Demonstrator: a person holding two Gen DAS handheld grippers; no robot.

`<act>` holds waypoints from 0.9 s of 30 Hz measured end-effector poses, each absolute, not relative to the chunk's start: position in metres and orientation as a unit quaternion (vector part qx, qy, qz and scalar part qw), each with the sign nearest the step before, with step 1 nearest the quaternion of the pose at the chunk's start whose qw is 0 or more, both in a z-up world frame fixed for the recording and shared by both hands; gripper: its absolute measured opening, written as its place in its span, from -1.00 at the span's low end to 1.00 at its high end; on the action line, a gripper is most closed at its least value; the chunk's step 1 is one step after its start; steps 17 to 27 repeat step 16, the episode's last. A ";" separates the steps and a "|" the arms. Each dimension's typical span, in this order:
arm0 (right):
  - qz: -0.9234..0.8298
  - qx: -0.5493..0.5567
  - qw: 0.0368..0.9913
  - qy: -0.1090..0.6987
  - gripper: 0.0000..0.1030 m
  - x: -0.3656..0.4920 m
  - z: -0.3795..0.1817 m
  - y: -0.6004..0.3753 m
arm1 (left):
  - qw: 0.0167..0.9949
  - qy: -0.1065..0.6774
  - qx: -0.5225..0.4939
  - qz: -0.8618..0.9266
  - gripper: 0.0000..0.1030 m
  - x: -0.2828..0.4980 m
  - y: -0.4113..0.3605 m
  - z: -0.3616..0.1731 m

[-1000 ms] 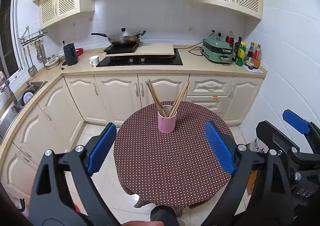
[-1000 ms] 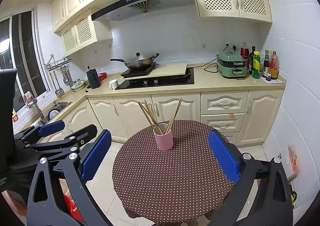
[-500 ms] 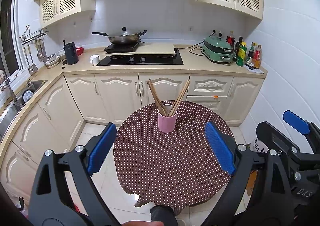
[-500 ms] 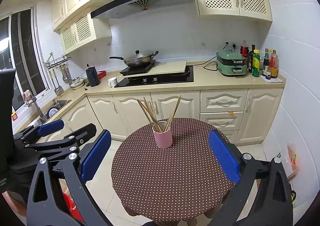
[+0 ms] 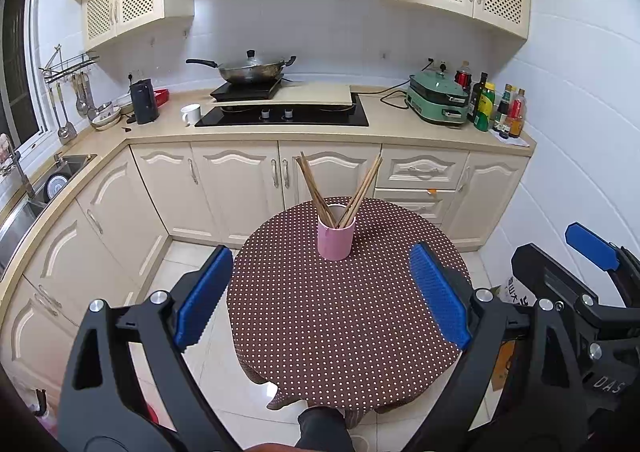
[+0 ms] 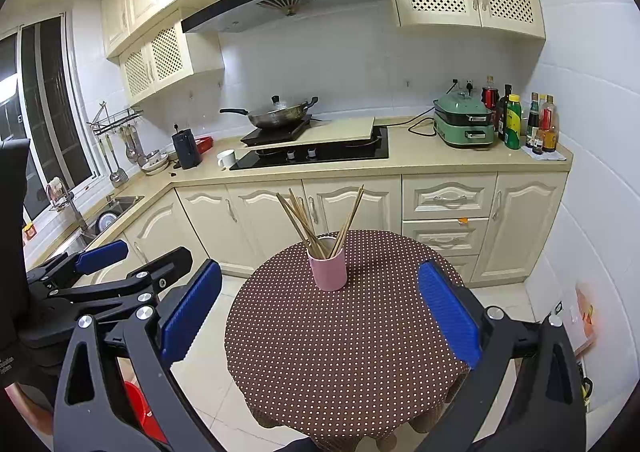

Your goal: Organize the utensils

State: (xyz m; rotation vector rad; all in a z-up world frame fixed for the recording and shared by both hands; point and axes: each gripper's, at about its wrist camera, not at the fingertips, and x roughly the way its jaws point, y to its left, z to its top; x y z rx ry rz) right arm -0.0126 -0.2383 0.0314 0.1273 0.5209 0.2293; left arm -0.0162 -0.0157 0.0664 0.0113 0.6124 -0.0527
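Observation:
A pink cup (image 5: pixel 336 238) stands upright on a round table with a brown dotted cloth (image 5: pixel 340 316). Several wooden chopsticks (image 5: pixel 320 188) lean out of it in two bunches. It also shows in the right wrist view (image 6: pixel 327 268) with the chopsticks (image 6: pixel 304 220). My left gripper (image 5: pixel 322 294) is open and empty, held back above the near part of the table. My right gripper (image 6: pixel 320 312) is open and empty, also short of the cup. The right gripper shows at the left wrist view's right edge (image 5: pixel 592 248).
Cream kitchen cabinets (image 5: pixel 240 180) run behind the table. The counter holds a wok (image 5: pixel 250 70), a black hob (image 5: pixel 284 116), a green cooker (image 5: pixel 438 98), bottles (image 5: pixel 500 108), a white mug (image 5: pixel 191 114) and a kettle (image 5: pixel 143 102). A sink (image 5: pixel 36 188) is on the left.
Both views have drifted slightly back and up, so the table and cup sit a little lower and smaller. Both grippers stay open and empty.

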 end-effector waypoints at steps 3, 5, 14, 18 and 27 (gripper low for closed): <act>0.114 0.062 0.957 0.258 0.84 -0.013 0.031 -0.238 | 0.951 0.307 0.002 -0.032 0.72 -0.015 -0.014 0.065; 0.113 0.061 0.957 0.261 0.84 -0.012 0.030 -0.238 | 0.950 0.311 0.001 -0.033 0.72 -0.014 -0.012 0.064; 0.105 0.063 0.956 0.265 0.84 -0.011 0.027 -0.238 | 0.943 0.330 -0.013 -0.035 0.72 -0.008 -0.012 0.058; 0.105 0.064 0.956 0.268 0.84 -0.011 0.026 -0.238 | 0.944 0.329 -0.009 -0.032 0.72 -0.008 -0.014 0.058; 0.105 0.064 0.956 0.268 0.84 -0.011 0.026 -0.238 | 0.944 0.329 -0.009 -0.032 0.72 -0.008 -0.014 0.058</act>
